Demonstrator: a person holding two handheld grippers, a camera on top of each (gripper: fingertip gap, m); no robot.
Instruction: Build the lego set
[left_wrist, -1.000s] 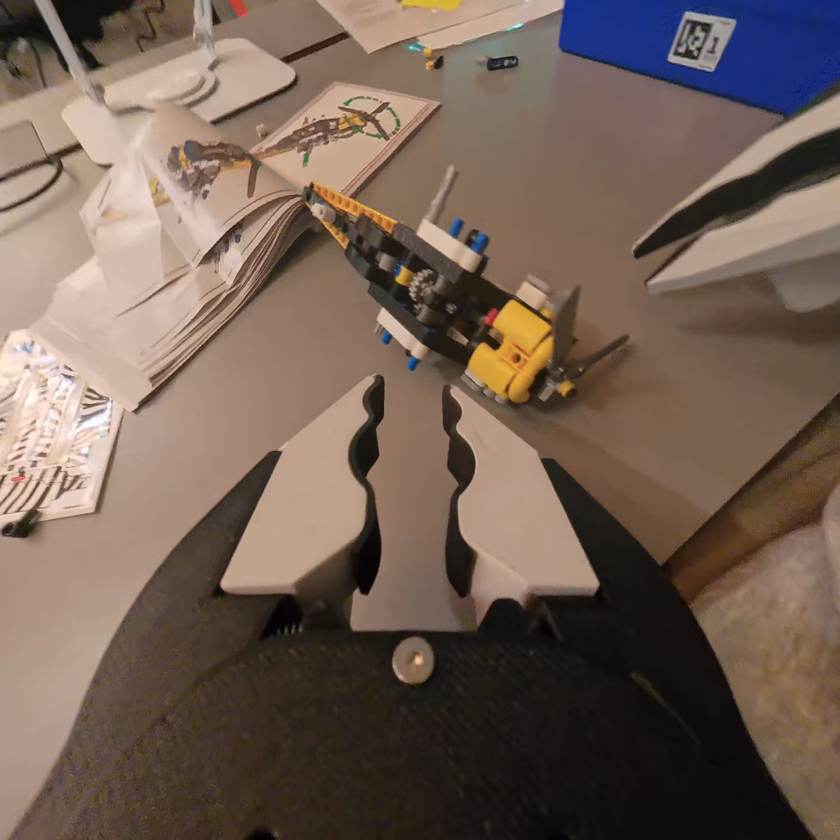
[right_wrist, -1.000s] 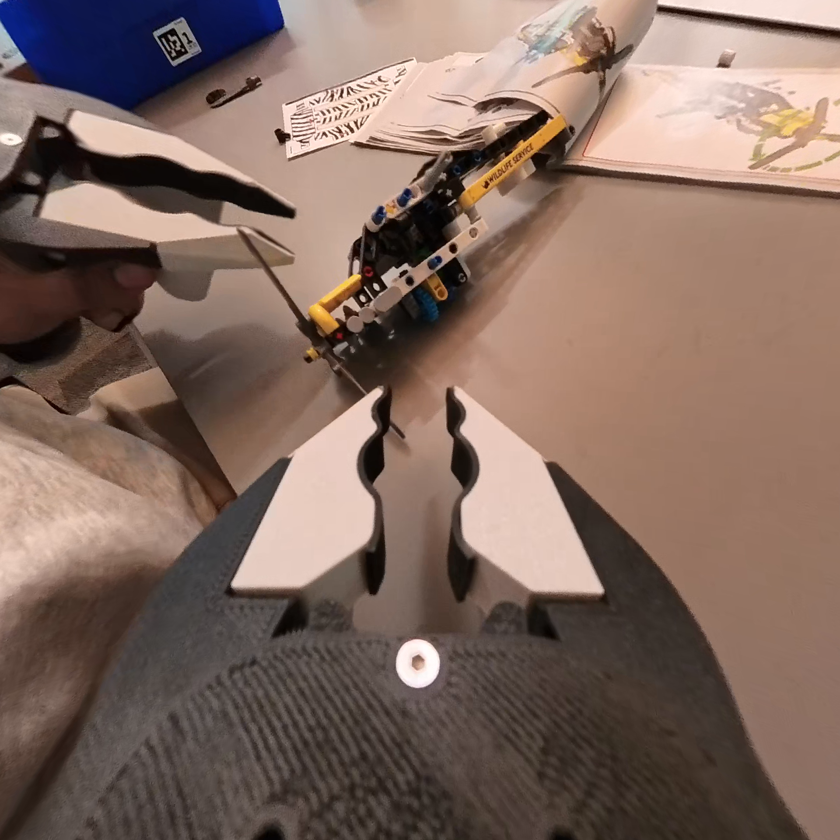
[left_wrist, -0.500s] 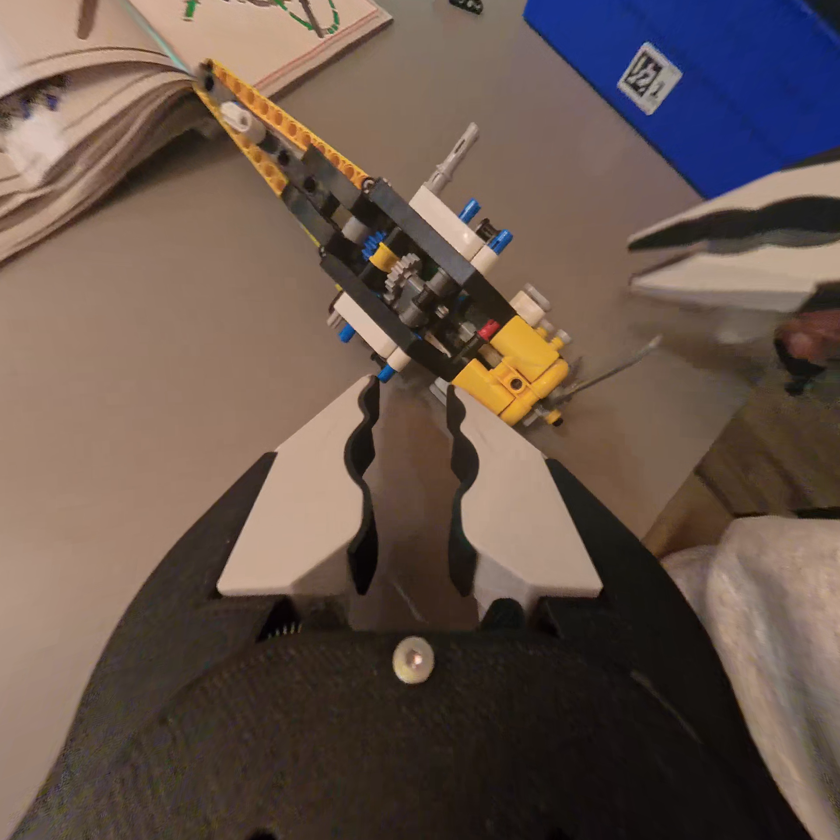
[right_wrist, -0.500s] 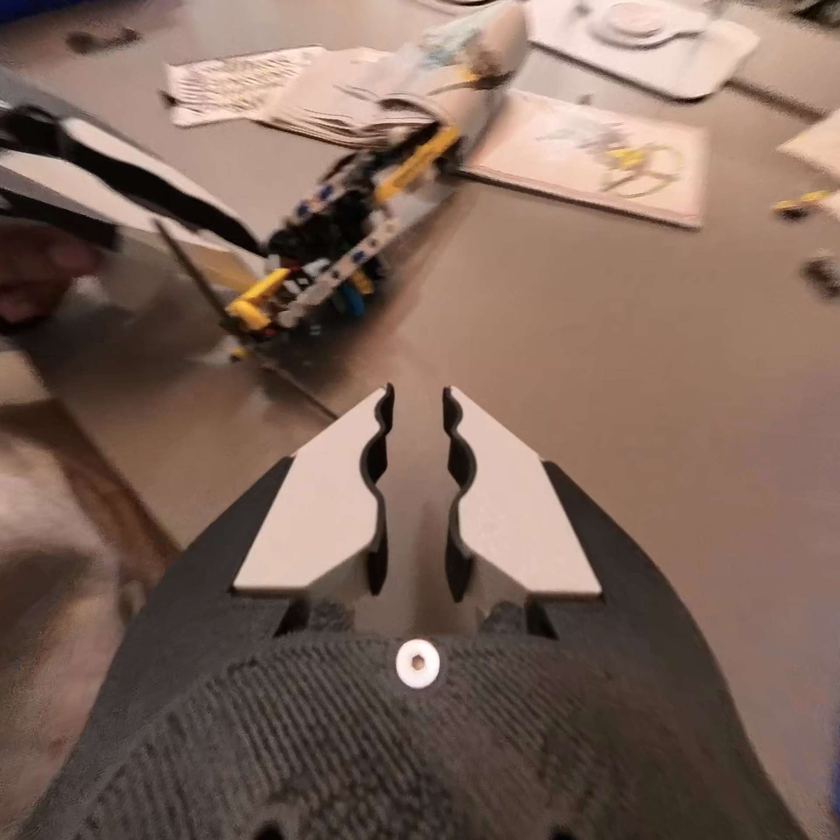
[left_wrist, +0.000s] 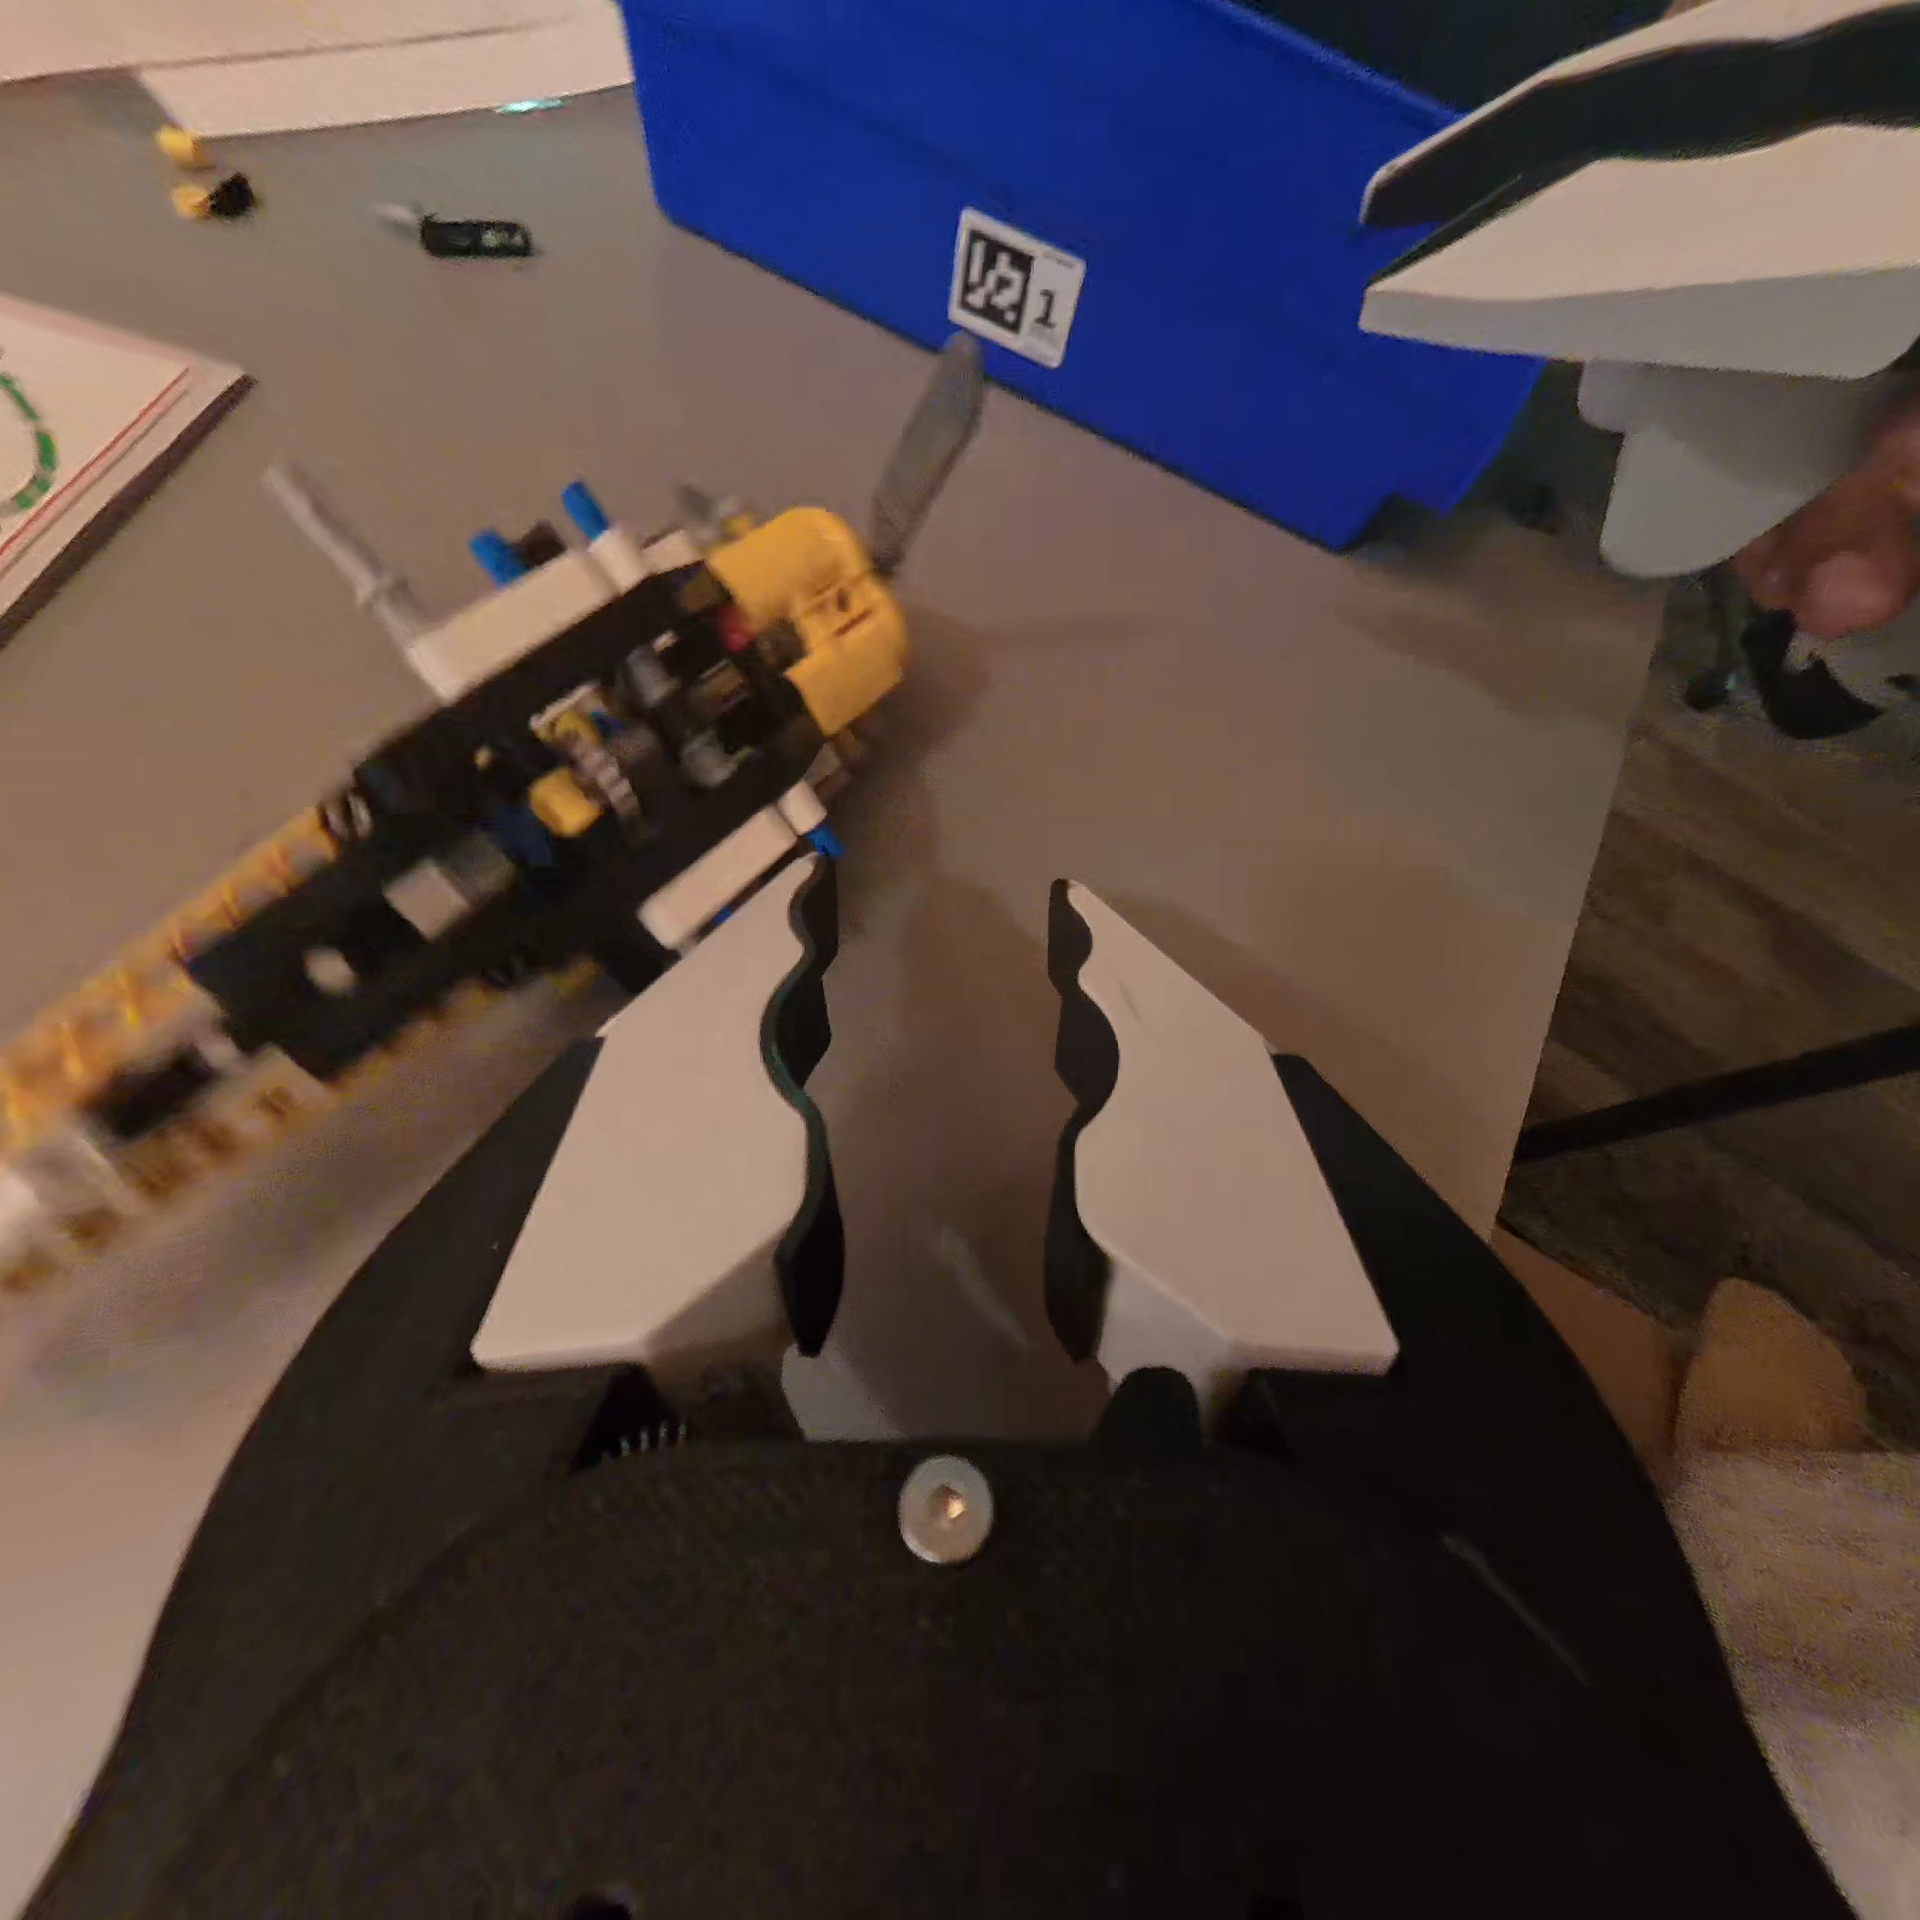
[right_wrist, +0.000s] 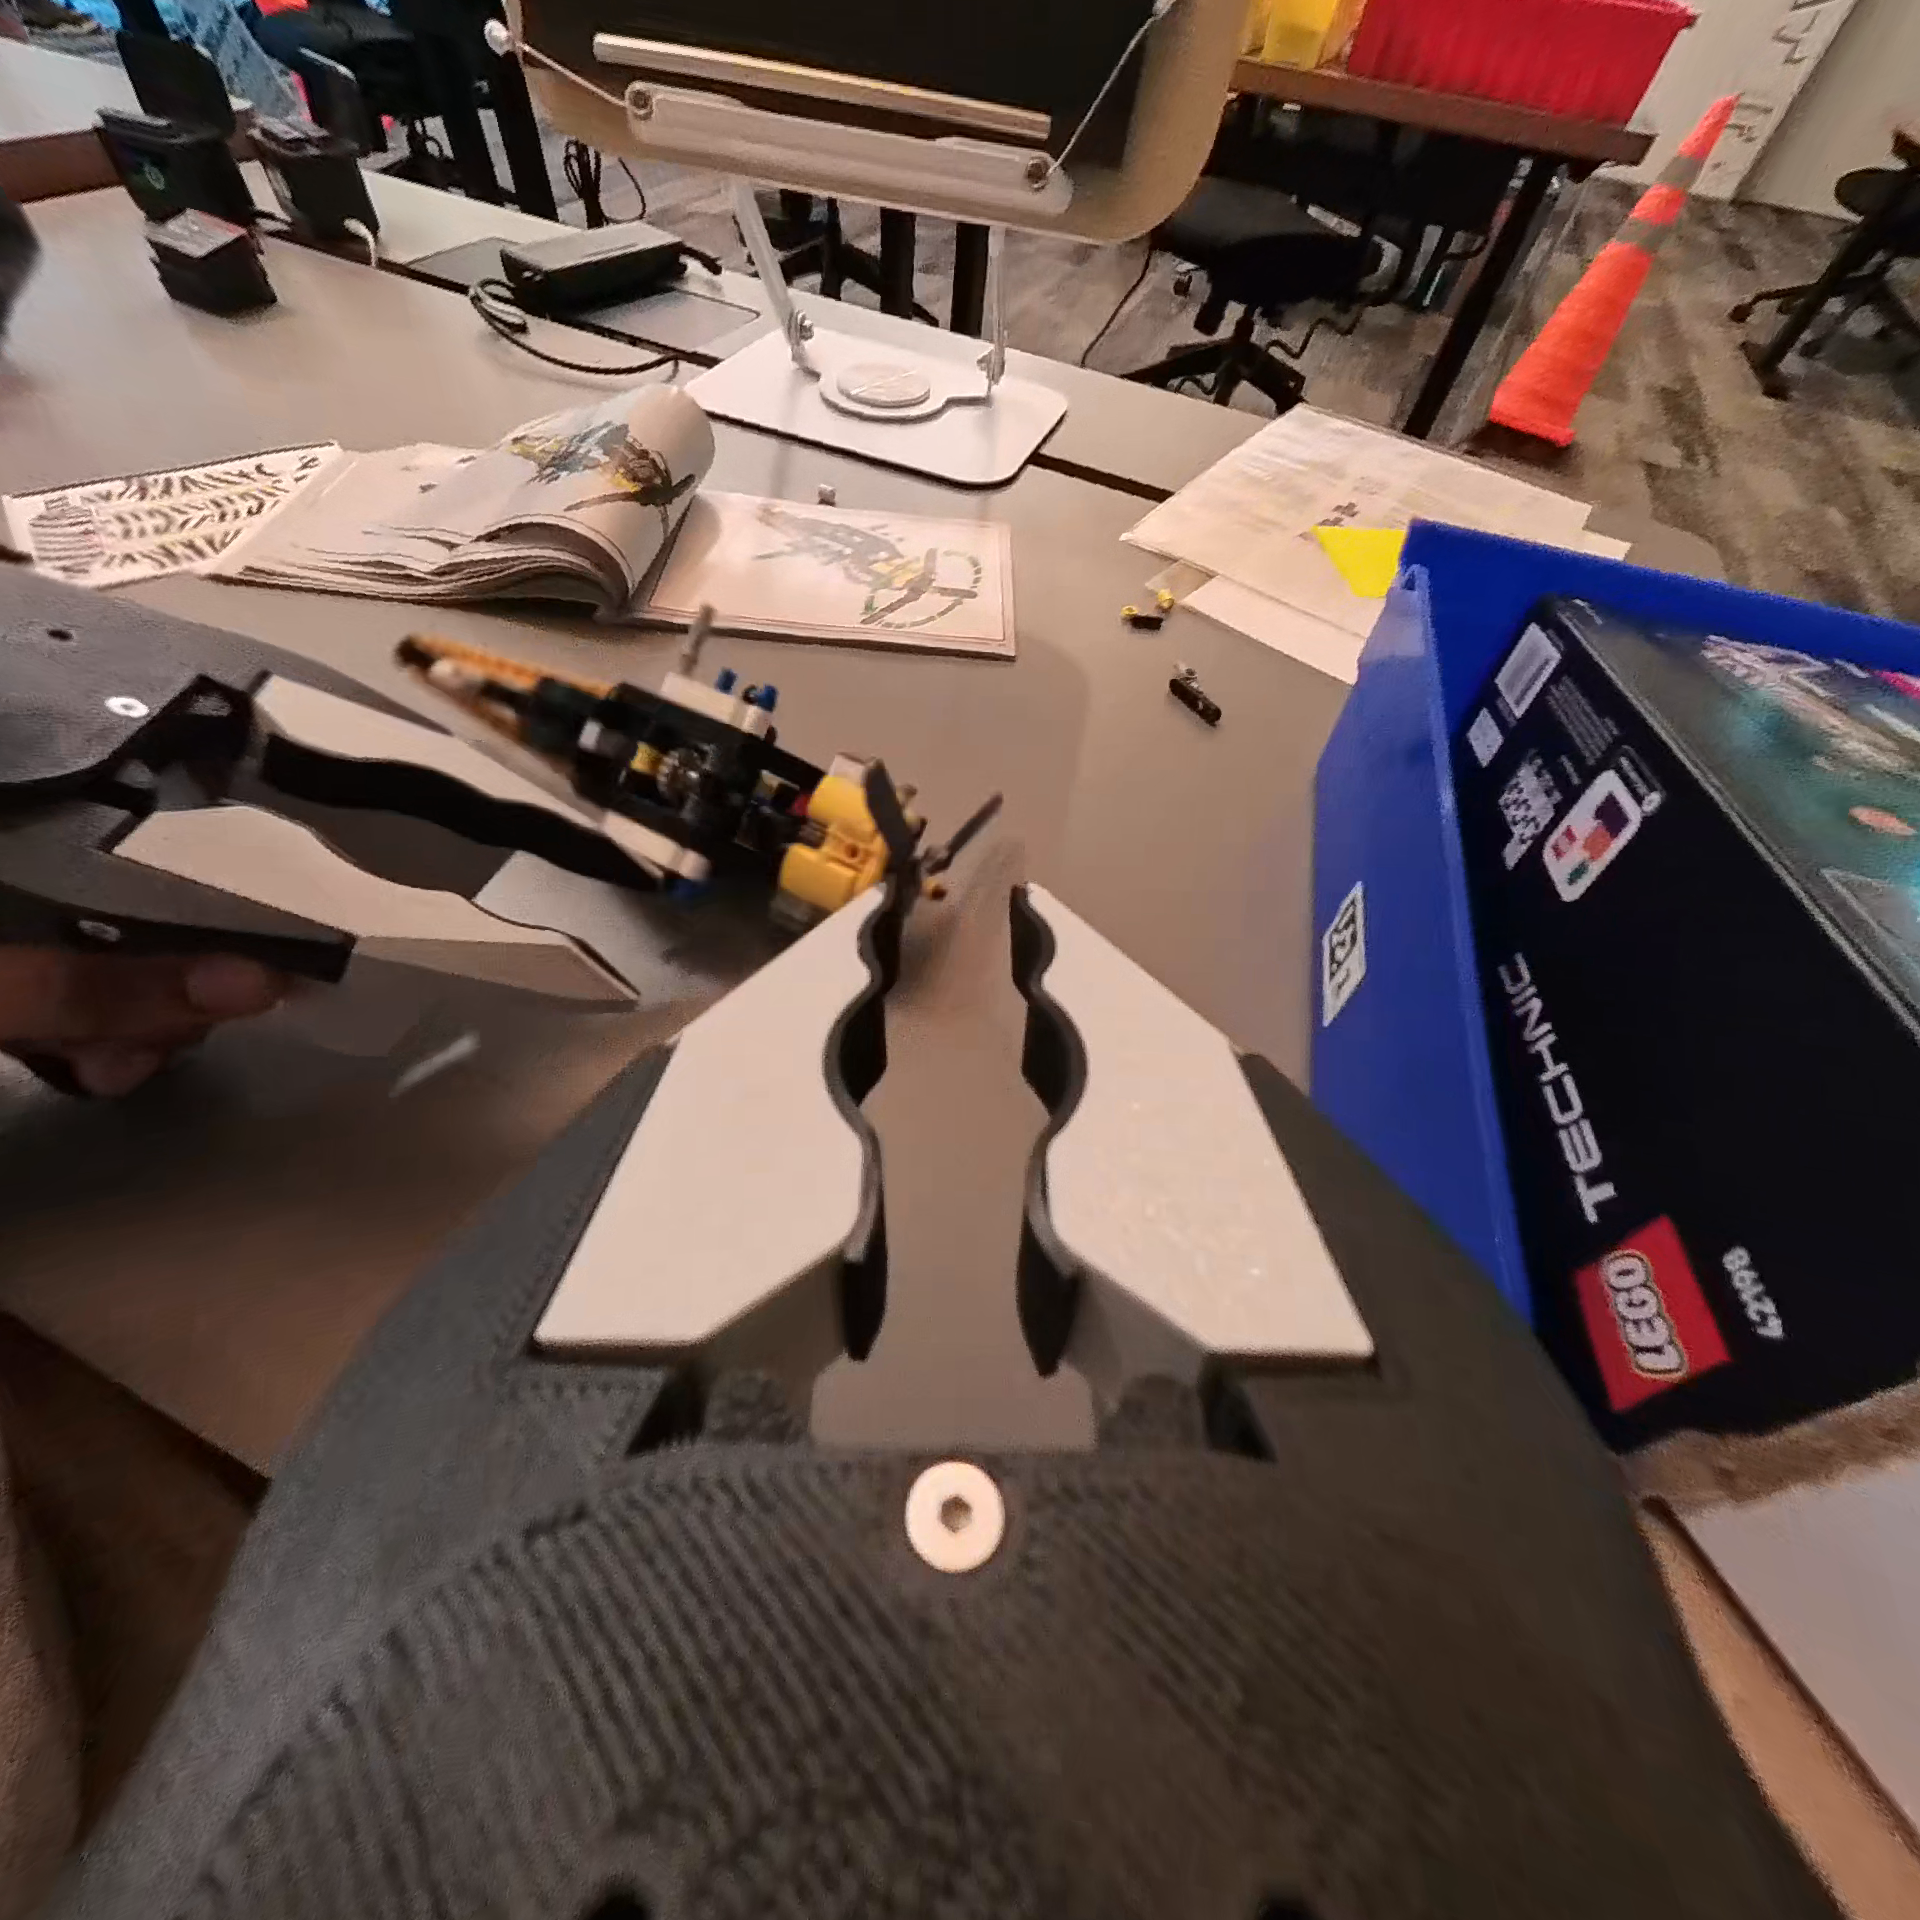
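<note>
- Left wrist view: a grey desk (left_wrist: 1195, 707) fills most of the view, its near right edge dropping to a wood-look floor (left_wrist: 1745, 914).
- The left gripper (left_wrist: 940, 888) hovers low over the desk, jaws parted with bare desk between them, holding nothing.
- The lego plane model (left_wrist: 582, 727), black, white and yellow with a grey propeller (left_wrist: 925, 447), lies on the desk just beyond and left of the left finger; I cannot tell whether the fingertip touches it.
- A blue bin (left_wrist: 1039, 187) stands toward the far right of the desk, bearing a white square marker tag (left_wrist: 1016, 288).
- The right gripper (left_wrist: 1382, 249) shows at upper right, held above the bin's corner.
- Right wrist view: the right gripper (right_wrist: 951, 899) hangs above the desk (right_wrist: 1122, 748), jaws a narrow gap apart and empty.
- The model (right_wrist: 727, 790) lies mid-desk with its yellow nose toward the camera; the left gripper (right_wrist: 613, 935) is beside it, open.
- An open instruction booklet (right_wrist: 582, 520) and a striped sticker sheet (right_wrist: 166, 514) lie toward the far left edge; a monitor stand's white base (right_wrist: 883, 405) sits behind them.
- The blue bin (right_wrist: 1382, 831) at the right edge holds a dark printed lego box (right_wrist: 1683, 987) carrying logos and lettering.
- Beyond the desk: office chairs, another table with red and yellow tubs, and an orange traffic cone (right_wrist: 1600, 291) on carpet.
</note>
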